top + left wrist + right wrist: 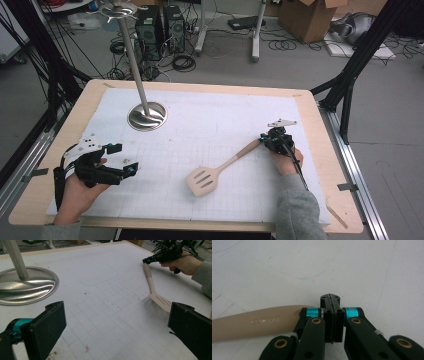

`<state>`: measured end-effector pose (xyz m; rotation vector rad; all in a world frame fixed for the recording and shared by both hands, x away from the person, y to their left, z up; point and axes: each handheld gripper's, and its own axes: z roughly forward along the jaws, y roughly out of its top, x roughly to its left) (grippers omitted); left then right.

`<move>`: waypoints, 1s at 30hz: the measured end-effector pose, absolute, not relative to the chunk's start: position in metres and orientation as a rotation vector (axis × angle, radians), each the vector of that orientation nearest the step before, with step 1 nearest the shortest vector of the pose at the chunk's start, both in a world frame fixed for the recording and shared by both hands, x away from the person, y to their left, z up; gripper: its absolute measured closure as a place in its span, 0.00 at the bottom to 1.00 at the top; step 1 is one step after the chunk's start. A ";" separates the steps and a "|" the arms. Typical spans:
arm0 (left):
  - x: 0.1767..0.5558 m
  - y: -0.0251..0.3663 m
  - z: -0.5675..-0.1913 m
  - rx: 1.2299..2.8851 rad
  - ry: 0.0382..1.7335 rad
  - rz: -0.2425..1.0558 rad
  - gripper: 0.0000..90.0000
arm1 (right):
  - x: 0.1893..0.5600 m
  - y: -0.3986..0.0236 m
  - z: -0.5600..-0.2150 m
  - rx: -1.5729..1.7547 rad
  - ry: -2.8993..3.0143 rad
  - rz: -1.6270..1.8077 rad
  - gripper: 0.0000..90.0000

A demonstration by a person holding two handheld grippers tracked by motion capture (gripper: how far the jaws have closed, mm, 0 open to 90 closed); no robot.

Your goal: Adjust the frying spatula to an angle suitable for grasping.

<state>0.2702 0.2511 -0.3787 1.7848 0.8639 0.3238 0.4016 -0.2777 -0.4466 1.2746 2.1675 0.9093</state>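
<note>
The slotted beige spatula (220,169) lies flat on the white mat (215,120), its handle end touching the right gripper (267,141), whose jaws are pressed together just beside it, pinching nothing. Well off to that gripper's left, the left gripper (131,169) hovers, jaws spread wide, the steel stand base (147,116) beyond it.

The left gripper (131,169) was black, built of flat linked bars, with teal collars near its square matte pads and a pale grey three-cornered plate dotted with small holes on top. The right gripper (332,315) matched it: black links, brass-coloured pivot screws, teal rings beside the ribbed pads, and a black cable trailing back. A grey knit sleeve (297,210) covered the right forearm.
</note>
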 end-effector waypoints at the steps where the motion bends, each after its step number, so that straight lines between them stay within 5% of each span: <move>1: 0.270 0.251 -0.379 1.787 0.865 0.324 0.02 | 0.399 -0.274 -0.445 1.254 2.188 0.889 1.00; 21: 0.274 0.250 -0.380 1.795 0.863 0.321 0.03 | 0.374 -0.248 -0.443 1.203 2.232 0.864 1.00; 30: 0.275 0.253 -0.378 1.787 0.864 0.325 0.03 | 0.342 -0.244 -0.426 1.158 2.249 1.102 1.00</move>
